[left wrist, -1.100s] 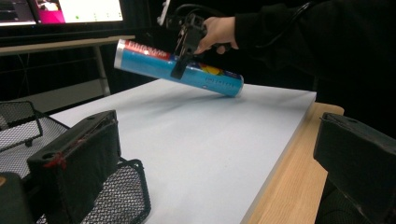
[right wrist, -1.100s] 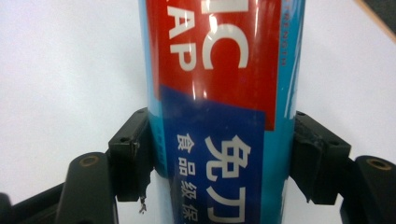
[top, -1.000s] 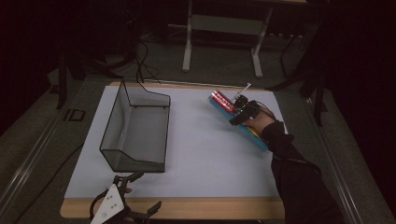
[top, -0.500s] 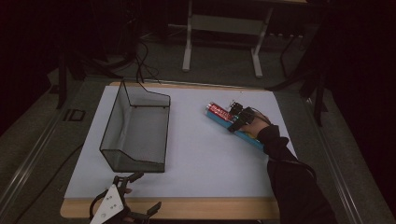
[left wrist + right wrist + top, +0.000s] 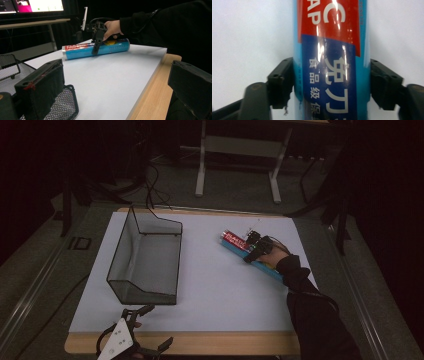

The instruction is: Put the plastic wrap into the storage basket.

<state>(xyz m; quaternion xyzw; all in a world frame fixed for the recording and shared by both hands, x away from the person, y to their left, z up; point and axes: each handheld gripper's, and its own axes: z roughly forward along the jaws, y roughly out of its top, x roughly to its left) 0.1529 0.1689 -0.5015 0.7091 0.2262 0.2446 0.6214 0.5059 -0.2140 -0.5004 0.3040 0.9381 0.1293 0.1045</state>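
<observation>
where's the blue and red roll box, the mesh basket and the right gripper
blue and red roll box (image 5: 239, 243), high view, on its red label end.
mesh basket (image 5: 118, 251), high view, on its left wall.
right gripper (image 5: 332, 85), right gripper view, midway between its fingertips.

In the right gripper view the blue roll (image 5: 331, 60) runs off the top and bottom edges, so neither end shows, and its print is blurred; whether the right gripper (image 5: 331, 83) presses on its sides cannot be told. In the high view the left gripper (image 5: 131, 340) at the table's near edge (image 5: 210, 344) is cut by the bottom edge. The wire basket (image 5: 10, 67) in the left gripper view is cut by the left edge and half hidden behind that gripper's own jaws.
</observation>
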